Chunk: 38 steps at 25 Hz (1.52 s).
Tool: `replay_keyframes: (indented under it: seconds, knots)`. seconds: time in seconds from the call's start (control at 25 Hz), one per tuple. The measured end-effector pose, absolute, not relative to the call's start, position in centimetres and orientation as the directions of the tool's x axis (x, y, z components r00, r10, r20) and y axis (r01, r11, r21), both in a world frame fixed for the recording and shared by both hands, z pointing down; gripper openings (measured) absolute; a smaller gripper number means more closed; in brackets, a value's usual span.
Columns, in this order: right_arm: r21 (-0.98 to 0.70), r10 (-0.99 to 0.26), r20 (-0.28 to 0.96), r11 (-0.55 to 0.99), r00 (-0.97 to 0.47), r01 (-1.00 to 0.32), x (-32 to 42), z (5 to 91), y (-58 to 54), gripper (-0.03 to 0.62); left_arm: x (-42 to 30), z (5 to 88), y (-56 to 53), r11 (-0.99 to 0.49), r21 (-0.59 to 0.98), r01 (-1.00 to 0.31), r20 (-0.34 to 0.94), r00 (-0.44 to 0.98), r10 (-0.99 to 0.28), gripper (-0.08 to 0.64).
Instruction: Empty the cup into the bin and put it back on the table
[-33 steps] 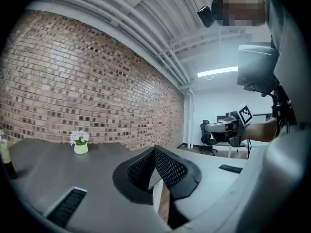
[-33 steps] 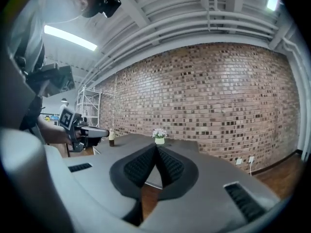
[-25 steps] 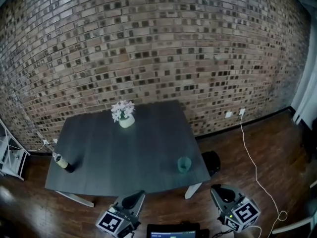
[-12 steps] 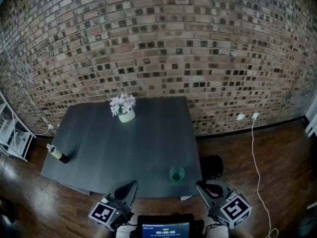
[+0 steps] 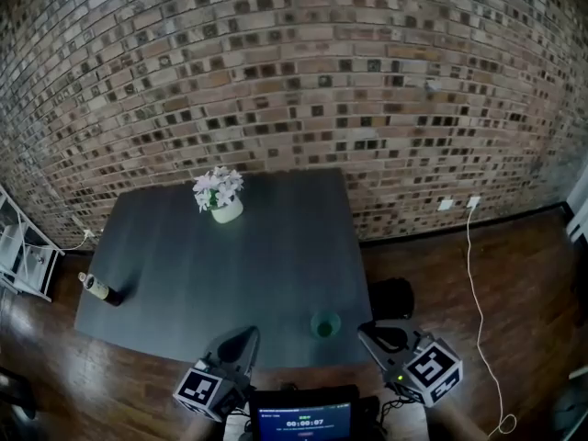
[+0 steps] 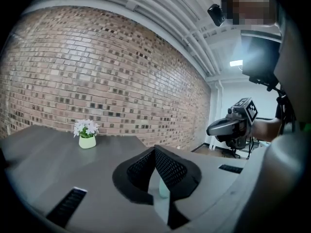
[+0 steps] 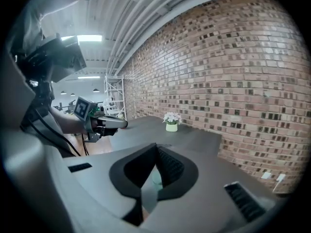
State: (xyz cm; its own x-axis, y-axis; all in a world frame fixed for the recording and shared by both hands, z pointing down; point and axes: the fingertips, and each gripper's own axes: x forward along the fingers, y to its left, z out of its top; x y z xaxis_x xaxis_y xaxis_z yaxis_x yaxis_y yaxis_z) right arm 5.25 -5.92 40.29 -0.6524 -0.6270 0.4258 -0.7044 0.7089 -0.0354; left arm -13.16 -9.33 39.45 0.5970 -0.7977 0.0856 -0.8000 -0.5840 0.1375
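A small teal cup (image 5: 323,324) stands upright near the front right corner of the dark table (image 5: 230,274). My left gripper (image 5: 244,339) sits at the table's near edge, left of the cup, its jaws shut with nothing in them. My right gripper (image 5: 366,334) hangs just off the front right corner, right of the cup, also shut and empty. In the left gripper view the cup (image 6: 164,188) shows low behind the closed left gripper (image 6: 155,150). The right gripper view has the cup (image 7: 156,178) behind its closed right gripper (image 7: 156,147). A black bin (image 5: 391,298) stands on the floor by the table's right edge.
A white pot of flowers (image 5: 220,200) stands at the table's far side and a bottle (image 5: 96,289) lies near its left edge. A brick wall (image 5: 294,81) runs behind the table. A white cable (image 5: 478,292) trails over the wooden floor on the right, and a white rack (image 5: 20,260) stands at the left.
Both grippers have come forward to the table's near edge, and the cup now lies between them. The jaws have stayed shut.
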Motion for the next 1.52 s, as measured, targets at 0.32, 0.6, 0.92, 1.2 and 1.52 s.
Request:
replay_keyframes:
  seconds: [0.32, 0.6, 0.92, 1.2, 1.52]
  knots:
    - [-0.035, -0.536, 0.556, 0.748, -0.635, -0.663, 3.4, 43.6, -7.7, 0.005, -13.5, 41.2, -10.8, -0.573, 0.168, -0.802, 0.13, 0.594, -0.794, 0.0]
    - [-0.053, -0.463, 0.636, 0.772, -0.617, -0.634, 2.4, 46.6, -8.7, 0.005, -14.1, 43.6, -12.0, -0.554, 0.172, -0.815, 0.184, 0.579, -0.795, 0.0]
    - [-0.076, -0.395, 0.711, 0.779, -0.582, -0.622, 2.3, 49.7, -9.3, 0.083, -14.8, 46.5, -12.8, -0.523, 0.184, -0.832, 0.245, 0.554, -0.795, 0.0]
    - [-0.093, -0.329, 0.772, 0.789, -0.545, -0.607, 2.8, 53.6, -9.4, 0.173, -14.9, 49.7, -13.1, -0.511, 0.17, -0.843, 0.309, 0.538, -0.784, 0.0]
    - [-0.145, -0.284, 0.787, 0.777, -0.547, -0.612, 3.3, 58.0, -9.5, 0.31, -14.8, 54.5, -12.8, -0.469, 0.19, -0.862, 0.402, 0.505, -0.764, 0.0]
